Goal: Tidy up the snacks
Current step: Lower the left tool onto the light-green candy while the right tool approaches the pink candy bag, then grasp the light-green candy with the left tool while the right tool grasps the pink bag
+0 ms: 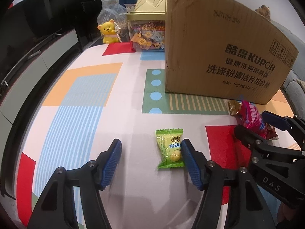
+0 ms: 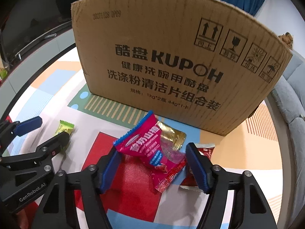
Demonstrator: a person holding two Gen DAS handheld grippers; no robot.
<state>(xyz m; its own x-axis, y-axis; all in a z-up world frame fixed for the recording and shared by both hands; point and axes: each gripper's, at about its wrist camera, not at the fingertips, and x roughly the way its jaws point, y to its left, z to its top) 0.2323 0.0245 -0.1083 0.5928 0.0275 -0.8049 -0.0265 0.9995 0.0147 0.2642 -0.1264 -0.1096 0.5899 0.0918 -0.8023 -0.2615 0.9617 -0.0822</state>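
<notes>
A green snack packet (image 1: 169, 147) lies flat on the patterned mat; it also shows in the right wrist view (image 2: 64, 127). My left gripper (image 1: 151, 164) is open, and its right finger (image 1: 187, 162) touches the packet's right edge. A pink snack packet (image 2: 152, 148) lies between the open fingers of my right gripper (image 2: 152, 169), tilted up against the left finger. A gold packet (image 2: 171, 136) lies behind it and a red packet (image 2: 205, 150) lies behind the right finger. The pink packet (image 1: 251, 117) and gold packet (image 1: 234, 106) also show in the left wrist view, with the right gripper (image 1: 255, 126) over them.
A tall cardboard box (image 2: 171, 63) stands on the mat just behind the packets. A clear candy jar with a gold lid (image 1: 146, 32), a yellow bear figure (image 1: 109, 31) and a plastic bag (image 1: 112, 9) stand at the back left. A dark TV cabinet (image 1: 38, 57) runs along the left; a grey sofa (image 2: 293, 103) is on the right.
</notes>
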